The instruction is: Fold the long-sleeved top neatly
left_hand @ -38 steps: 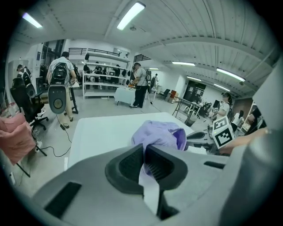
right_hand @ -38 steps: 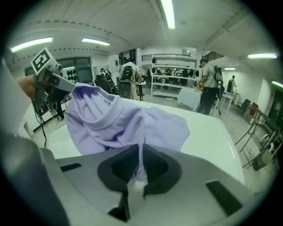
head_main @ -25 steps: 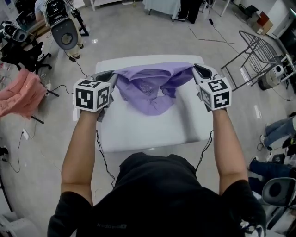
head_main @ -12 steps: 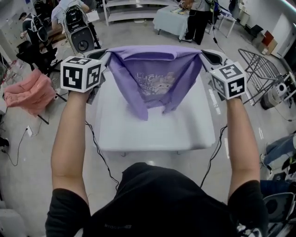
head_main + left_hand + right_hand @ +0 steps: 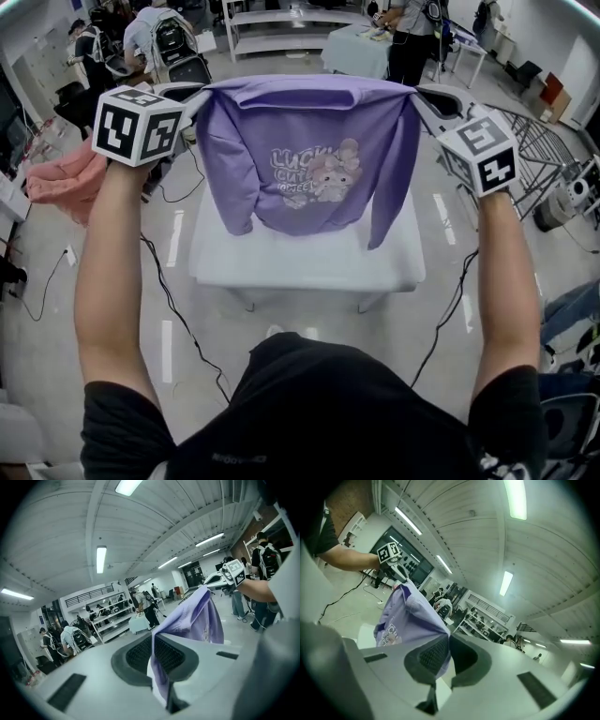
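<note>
A white table point(image 5: 309, 267) stands on a glossy grey floor point(image 5: 56, 356) in a busy workshop, with shelves point(image 5: 272, 28) behind. The left gripper point(image 5: 190, 92) and right gripper point(image 5: 424, 96) have their fingers clenched on the upper corners of the purple top point(image 5: 309, 131). It hangs spread between them over the table.

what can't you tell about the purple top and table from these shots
- Back of the purple top: head view shows only its printed front.
- Far part of the table: head view, hidden behind the hanging top.
- Whether the sleeve ends touch the table: head view looks down too steeply.
- Print's bottom line: head view, too small.
- How much cloth the left tool and right tool pinch: gripper views, pads cover it.
</note>
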`<act>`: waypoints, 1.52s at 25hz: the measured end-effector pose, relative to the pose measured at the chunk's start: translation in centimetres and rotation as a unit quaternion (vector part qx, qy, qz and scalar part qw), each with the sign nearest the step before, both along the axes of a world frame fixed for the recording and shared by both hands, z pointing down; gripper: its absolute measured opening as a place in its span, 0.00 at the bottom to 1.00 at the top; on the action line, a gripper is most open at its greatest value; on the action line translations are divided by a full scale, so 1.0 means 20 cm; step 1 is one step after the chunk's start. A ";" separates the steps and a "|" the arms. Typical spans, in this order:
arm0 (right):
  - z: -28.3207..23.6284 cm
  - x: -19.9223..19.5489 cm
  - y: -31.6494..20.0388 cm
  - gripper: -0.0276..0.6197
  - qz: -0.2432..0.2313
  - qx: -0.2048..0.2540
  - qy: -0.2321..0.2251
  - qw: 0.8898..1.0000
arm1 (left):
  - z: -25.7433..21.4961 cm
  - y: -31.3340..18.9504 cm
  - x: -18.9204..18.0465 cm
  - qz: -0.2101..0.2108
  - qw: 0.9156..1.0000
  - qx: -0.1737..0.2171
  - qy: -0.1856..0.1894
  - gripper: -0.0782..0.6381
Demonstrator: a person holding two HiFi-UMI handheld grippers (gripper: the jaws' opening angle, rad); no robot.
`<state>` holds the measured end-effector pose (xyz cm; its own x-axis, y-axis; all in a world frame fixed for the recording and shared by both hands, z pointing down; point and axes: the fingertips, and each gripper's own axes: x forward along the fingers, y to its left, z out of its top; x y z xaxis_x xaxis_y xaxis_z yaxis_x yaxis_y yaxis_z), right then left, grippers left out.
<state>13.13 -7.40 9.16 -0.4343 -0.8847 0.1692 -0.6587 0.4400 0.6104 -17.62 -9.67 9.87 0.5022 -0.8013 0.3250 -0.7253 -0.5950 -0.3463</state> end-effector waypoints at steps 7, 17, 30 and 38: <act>0.05 0.01 0.33 0.07 -0.018 0.006 0.000 1.000 | 0.00 0.35 0.02 -0.008 1.000 0.012 0.006 0.13; 0.05 0.07 0.68 0.07 -0.046 -0.002 0.002 0.999 | 0.00 0.72 0.08 0.000 1.000 0.000 0.001 0.13; 0.28 0.05 0.40 0.07 0.001 -0.070 -0.012 0.997 | 0.33 0.35 0.08 0.010 0.998 -0.062 0.004 0.13; 0.90 0.05 -0.10 0.07 0.063 -0.170 -0.006 0.983 | 1.03 -0.20 0.09 0.007 0.988 -0.157 0.006 0.13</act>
